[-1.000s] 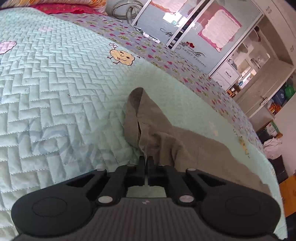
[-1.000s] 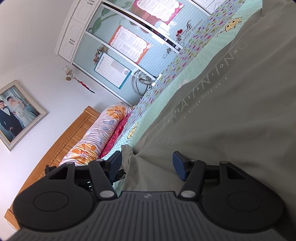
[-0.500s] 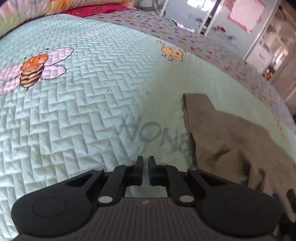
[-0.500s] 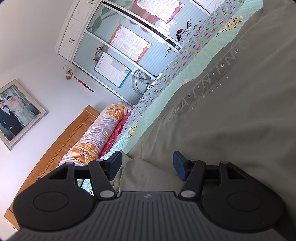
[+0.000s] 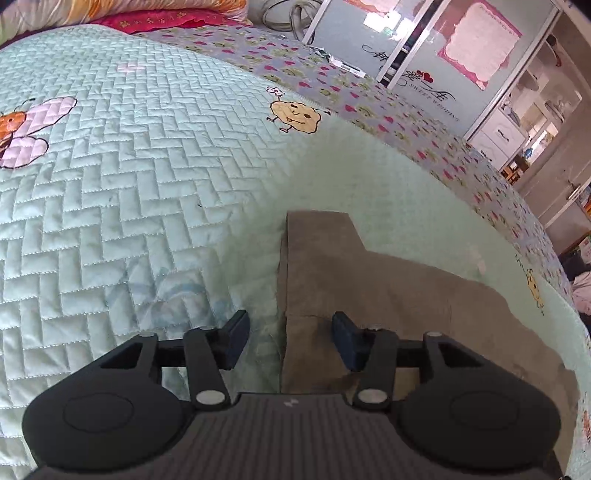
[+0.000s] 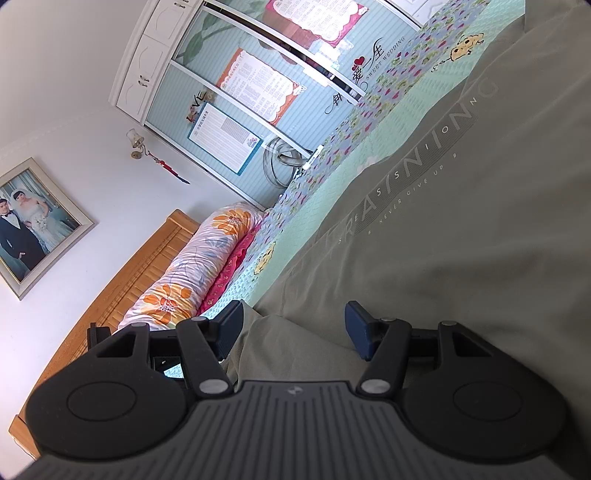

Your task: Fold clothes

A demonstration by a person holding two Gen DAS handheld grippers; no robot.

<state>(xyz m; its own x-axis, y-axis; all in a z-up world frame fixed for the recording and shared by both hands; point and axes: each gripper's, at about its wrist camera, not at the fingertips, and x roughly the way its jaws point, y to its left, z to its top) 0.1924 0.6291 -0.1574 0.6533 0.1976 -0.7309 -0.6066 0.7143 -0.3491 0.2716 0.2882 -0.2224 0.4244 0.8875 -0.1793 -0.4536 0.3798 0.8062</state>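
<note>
An olive-brown T-shirt (image 5: 373, 288) lies flat on the mint quilted bedspread (image 5: 129, 192). Its sleeve reaches toward the far side of the bed in the left wrist view. My left gripper (image 5: 290, 338) is open and empty, low over the shirt's left edge, with one finger over the quilt and one over the cloth. In the right wrist view the shirt (image 6: 461, 229) fills the right side, with grey printed lettering (image 6: 413, 162) on it. My right gripper (image 6: 293, 328) is open and empty, its fingers astride a fold of the shirt.
A floral bolster (image 6: 199, 269) and a red pillow (image 5: 166, 16) lie by the wooden headboard (image 6: 122, 280). A flowered sheet (image 5: 388, 107) borders the quilt. Wardrobe doors (image 6: 258, 85) and a framed photo (image 6: 29, 221) stand beyond.
My left gripper was shut on the shirt's sleeve a second ago, let it go, and now stands open over the flattened sleeve edge. The right gripper has stayed open and nearly still.
</note>
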